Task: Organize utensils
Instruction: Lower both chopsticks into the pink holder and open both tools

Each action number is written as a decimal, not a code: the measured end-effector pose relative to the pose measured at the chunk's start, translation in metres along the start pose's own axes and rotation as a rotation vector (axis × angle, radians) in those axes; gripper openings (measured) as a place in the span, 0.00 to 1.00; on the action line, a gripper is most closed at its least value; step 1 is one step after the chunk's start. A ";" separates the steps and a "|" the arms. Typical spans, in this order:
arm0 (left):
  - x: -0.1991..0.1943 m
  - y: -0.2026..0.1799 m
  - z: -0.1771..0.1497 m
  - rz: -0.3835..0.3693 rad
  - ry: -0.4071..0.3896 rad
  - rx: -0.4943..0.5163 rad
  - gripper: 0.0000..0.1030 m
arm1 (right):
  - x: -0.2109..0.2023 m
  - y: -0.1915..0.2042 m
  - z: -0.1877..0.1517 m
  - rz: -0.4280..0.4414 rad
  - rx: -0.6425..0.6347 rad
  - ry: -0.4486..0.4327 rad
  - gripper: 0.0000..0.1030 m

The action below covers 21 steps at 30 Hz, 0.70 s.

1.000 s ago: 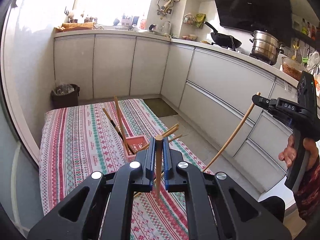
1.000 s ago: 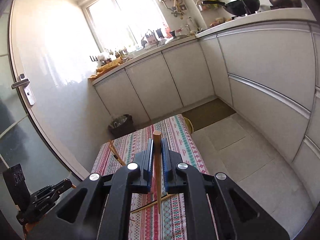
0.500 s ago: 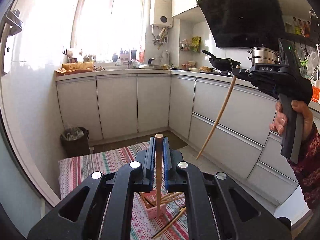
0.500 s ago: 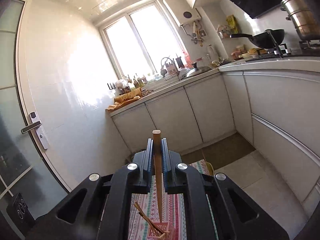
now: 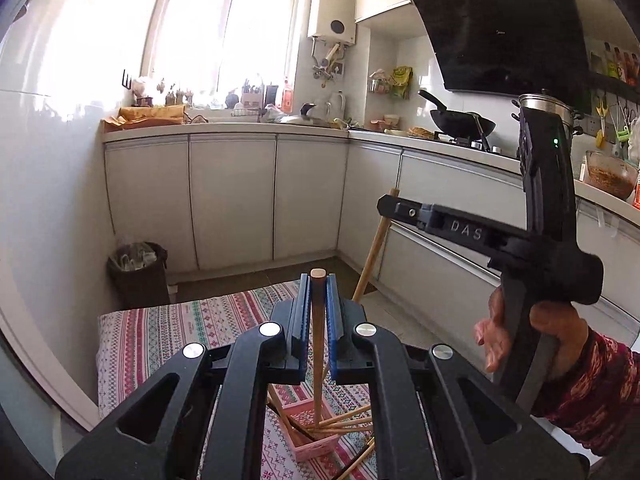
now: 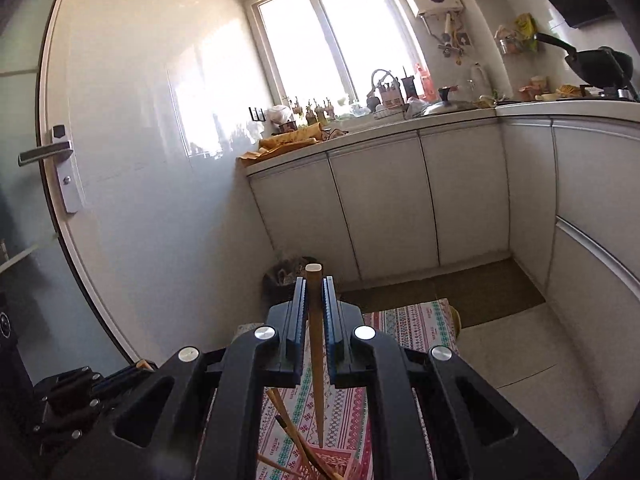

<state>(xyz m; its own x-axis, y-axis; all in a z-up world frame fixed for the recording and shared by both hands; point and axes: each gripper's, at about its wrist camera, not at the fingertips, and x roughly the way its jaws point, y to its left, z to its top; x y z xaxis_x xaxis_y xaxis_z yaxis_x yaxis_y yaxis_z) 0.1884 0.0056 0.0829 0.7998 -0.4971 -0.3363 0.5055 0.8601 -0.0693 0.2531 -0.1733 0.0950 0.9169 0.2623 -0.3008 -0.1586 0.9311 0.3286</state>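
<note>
Chopsticks, slim wooden ones, one clamped tight in my left gripper [image 5: 318,312], one in my right gripper [image 6: 314,312], both hanging tip-down above the pink slotted basket [image 5: 316,440] below. Carrying step; next, lower each tip in and release.

The left gripper [image 5: 319,280] is showing black angular linkage arms studded with round silver screw heads, ending in blue ribbed pads [image 5: 333,312]. The right gripper [image 6: 315,284] is wearing the same black frame and silver screws, its pads looking dark blue. Seen from the side, its black bar is carrying raised letters "DAS", and a small green light is glowing on the upright housing. The right hand [image 5: 532,340] is emerging from a dark red patterned knit sleeve [image 5: 592,392]
</note>
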 end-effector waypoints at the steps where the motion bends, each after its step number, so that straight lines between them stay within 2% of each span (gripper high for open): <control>1: 0.004 0.002 -0.002 -0.004 0.006 -0.003 0.06 | 0.004 -0.001 -0.004 0.006 -0.003 0.005 0.08; 12: 0.033 0.021 -0.028 -0.003 0.078 -0.052 0.07 | 0.033 0.001 -0.034 0.033 -0.022 0.083 0.08; 14: 0.030 0.028 -0.032 0.013 0.075 -0.086 0.07 | 0.036 0.001 -0.038 0.035 -0.016 0.104 0.09; 18: 0.019 0.037 -0.029 0.004 0.048 -0.128 0.17 | 0.036 0.003 -0.042 0.031 -0.018 0.115 0.09; 21: 0.013 0.037 -0.025 -0.002 0.037 -0.133 0.17 | 0.032 0.006 -0.041 0.024 -0.021 0.109 0.09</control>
<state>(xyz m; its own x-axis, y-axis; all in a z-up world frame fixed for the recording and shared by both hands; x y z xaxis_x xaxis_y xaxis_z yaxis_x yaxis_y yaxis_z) 0.2091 0.0336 0.0525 0.7852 -0.4964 -0.3702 0.4578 0.8679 -0.1929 0.2665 -0.1488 0.0504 0.8676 0.3094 -0.3894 -0.1884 0.9290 0.3184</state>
